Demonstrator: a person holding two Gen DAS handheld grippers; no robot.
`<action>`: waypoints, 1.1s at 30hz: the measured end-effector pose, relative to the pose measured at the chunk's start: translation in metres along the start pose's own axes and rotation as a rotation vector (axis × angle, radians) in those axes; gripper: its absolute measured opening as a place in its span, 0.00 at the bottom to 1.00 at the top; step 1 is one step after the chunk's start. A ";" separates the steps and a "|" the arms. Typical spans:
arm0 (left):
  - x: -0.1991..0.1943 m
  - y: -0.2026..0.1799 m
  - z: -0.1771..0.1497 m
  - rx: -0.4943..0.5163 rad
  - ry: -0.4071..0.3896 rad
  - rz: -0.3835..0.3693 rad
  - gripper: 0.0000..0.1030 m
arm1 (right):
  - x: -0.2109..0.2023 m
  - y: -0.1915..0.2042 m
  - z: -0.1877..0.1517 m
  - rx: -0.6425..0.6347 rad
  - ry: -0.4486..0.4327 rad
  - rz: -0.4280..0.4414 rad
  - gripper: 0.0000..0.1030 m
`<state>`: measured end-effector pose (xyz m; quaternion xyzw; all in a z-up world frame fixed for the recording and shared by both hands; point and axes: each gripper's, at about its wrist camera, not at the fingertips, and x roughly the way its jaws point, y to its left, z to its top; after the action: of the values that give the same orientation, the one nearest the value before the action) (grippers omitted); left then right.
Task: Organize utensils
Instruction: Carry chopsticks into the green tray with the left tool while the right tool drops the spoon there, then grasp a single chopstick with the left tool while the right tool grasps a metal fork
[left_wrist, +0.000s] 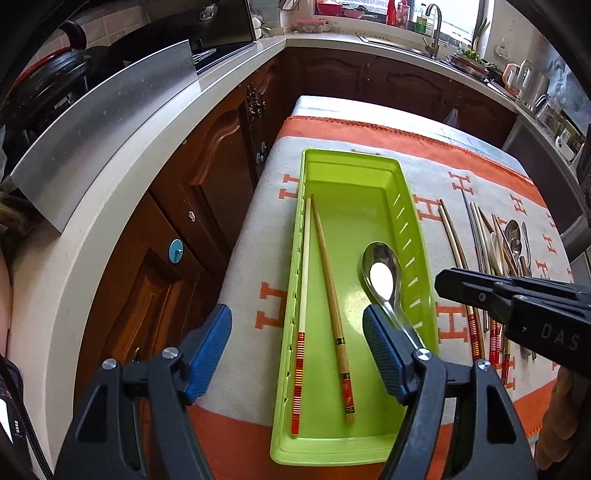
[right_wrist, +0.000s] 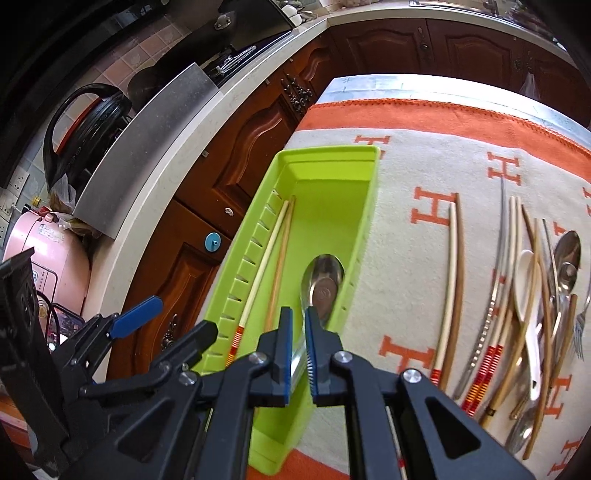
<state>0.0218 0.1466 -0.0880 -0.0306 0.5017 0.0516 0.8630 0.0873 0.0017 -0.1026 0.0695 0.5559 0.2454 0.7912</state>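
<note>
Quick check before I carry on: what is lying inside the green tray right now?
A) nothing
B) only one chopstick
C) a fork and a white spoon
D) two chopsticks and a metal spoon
D: the green tray holds a pale chopstick, a brown chopstick and a metal spoon.

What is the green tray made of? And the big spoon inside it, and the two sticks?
Green tray: looks like plastic, smooth and evenly bright, with moulded slots in its wall.
Spoon: seems to be polished metal, since its bowl mirrors the light.
Two chopsticks: probably wood or bamboo; one pale, one tan, matt, with printed bands near the ends.
</note>
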 end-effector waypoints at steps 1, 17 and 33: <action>-0.001 -0.002 0.000 0.003 0.001 -0.003 0.70 | -0.004 -0.003 -0.002 0.000 -0.004 -0.005 0.09; -0.022 -0.080 0.013 0.121 -0.004 -0.089 0.70 | -0.094 -0.094 -0.037 0.117 -0.142 -0.145 0.10; 0.025 -0.187 0.029 0.189 0.130 -0.250 0.69 | -0.124 -0.205 -0.063 0.293 -0.200 -0.178 0.20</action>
<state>0.0817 -0.0341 -0.0949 -0.0147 0.5513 -0.1058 0.8274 0.0608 -0.2448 -0.0996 0.1583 0.5082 0.0828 0.8425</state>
